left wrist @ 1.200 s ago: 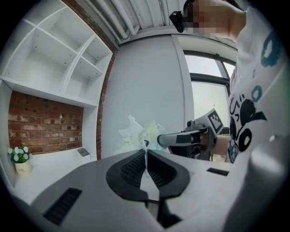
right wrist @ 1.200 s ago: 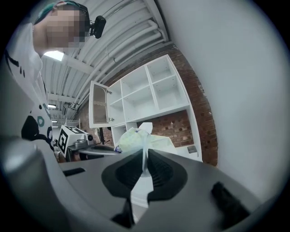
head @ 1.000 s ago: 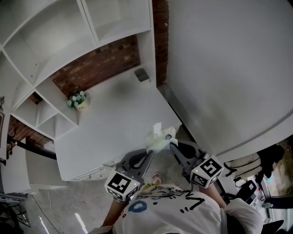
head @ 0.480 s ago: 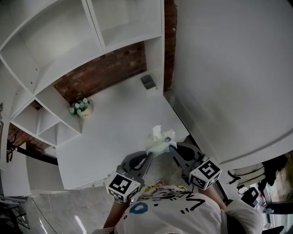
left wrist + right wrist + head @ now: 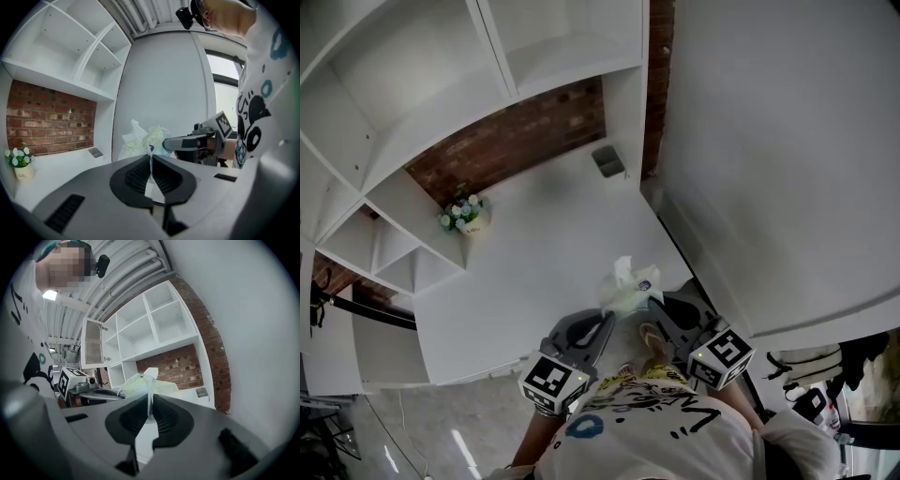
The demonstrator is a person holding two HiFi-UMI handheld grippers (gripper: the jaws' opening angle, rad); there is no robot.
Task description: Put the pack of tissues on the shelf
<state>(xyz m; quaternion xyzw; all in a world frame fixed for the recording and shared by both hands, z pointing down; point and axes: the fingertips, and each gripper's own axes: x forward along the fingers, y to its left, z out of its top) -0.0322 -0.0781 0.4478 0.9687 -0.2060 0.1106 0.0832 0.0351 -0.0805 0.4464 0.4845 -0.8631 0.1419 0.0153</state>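
The pack of tissues (image 5: pixel 628 289) is a pale green plastic pack with white tissue sticking out of the top. It hangs in the air over the front right corner of the white counter (image 5: pixel 534 262). My left gripper (image 5: pixel 607 317) is shut on the pack's thin plastic edge from the left. My right gripper (image 5: pixel 653 302) is shut on the edge from the right. In the left gripper view the pack (image 5: pixel 143 139) shows just past the closed jaws (image 5: pixel 151 161), with the right gripper (image 5: pixel 185 142) behind it. In the right gripper view the pack (image 5: pixel 137 383) rises above the jaws (image 5: pixel 150 406).
White shelving (image 5: pixel 553 37) with open compartments stands above the counter against a brick wall (image 5: pixel 506 136). A small pot of flowers (image 5: pixel 461 214) sits at the counter's left, a small grey block (image 5: pixel 607 161) at its back right. A large white panel (image 5: pixel 769 141) stands to the right.
Both grippers have carried the pack along together, still gripping it. The counter and shelving have slid slightly right and down in the head view.
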